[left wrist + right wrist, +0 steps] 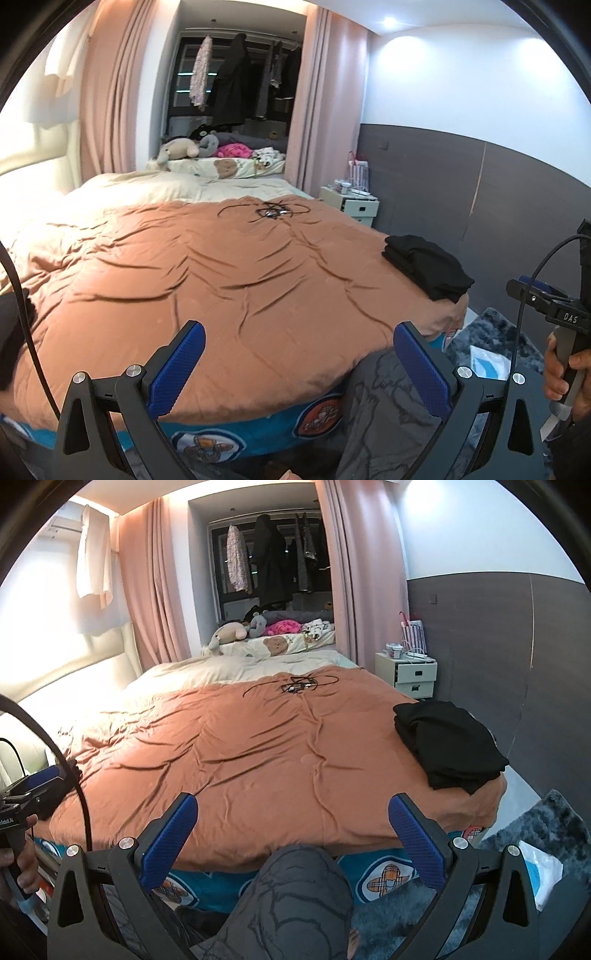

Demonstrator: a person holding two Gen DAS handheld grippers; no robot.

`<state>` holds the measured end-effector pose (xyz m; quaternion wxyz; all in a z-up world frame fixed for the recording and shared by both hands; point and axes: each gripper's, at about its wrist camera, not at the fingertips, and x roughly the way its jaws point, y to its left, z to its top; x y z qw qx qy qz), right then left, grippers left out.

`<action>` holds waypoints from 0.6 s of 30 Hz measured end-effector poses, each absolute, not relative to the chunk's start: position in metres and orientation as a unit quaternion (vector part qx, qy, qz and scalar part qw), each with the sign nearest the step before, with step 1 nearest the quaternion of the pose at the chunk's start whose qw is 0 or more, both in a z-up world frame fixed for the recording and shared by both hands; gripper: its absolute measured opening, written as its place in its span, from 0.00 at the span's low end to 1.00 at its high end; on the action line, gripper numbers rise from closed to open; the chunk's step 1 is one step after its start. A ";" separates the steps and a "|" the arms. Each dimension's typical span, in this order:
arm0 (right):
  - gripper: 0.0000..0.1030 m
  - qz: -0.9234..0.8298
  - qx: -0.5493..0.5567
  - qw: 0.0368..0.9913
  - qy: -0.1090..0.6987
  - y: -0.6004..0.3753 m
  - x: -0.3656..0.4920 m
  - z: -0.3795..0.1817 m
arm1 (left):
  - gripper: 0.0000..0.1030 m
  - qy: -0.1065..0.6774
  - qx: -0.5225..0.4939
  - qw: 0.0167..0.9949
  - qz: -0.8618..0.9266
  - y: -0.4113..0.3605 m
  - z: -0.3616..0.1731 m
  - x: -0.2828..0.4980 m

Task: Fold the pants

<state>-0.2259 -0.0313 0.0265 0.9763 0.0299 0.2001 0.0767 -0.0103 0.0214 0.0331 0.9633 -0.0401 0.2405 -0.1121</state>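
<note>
Left hand-held gripper: jaws spread wide, released, nothing between blue pads, touching nothing; hangs above near edge of bed.
Right hand-held gripper: jaws likewise spread wide, empty, no contact.
Pants: black, folded stack, resting on orange cover at right edge of bed, right of frame centre in both views, well apart from both grippers.
Black cable tangle: far side of cover, upper centre.

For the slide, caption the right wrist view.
Open right hand-held gripper above the orange bedspread; folded black pants at its right edge.
</note>
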 end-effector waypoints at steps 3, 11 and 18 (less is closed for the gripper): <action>1.00 0.077 0.027 0.977 0.199 -0.029 -0.229 0.024 | 1.00 0.243 -0.040 0.964 -0.101 0.027 0.025 -0.018; 1.00 0.081 0.025 0.974 0.211 -0.018 -0.227 0.008 | 1.00 0.252 -0.052 0.963 -0.077 0.038 0.010 -0.024; 1.00 0.083 0.037 0.971 0.221 -0.020 -0.226 0.009 | 1.00 0.267 -0.050 0.960 -0.070 0.034 0.000 -0.020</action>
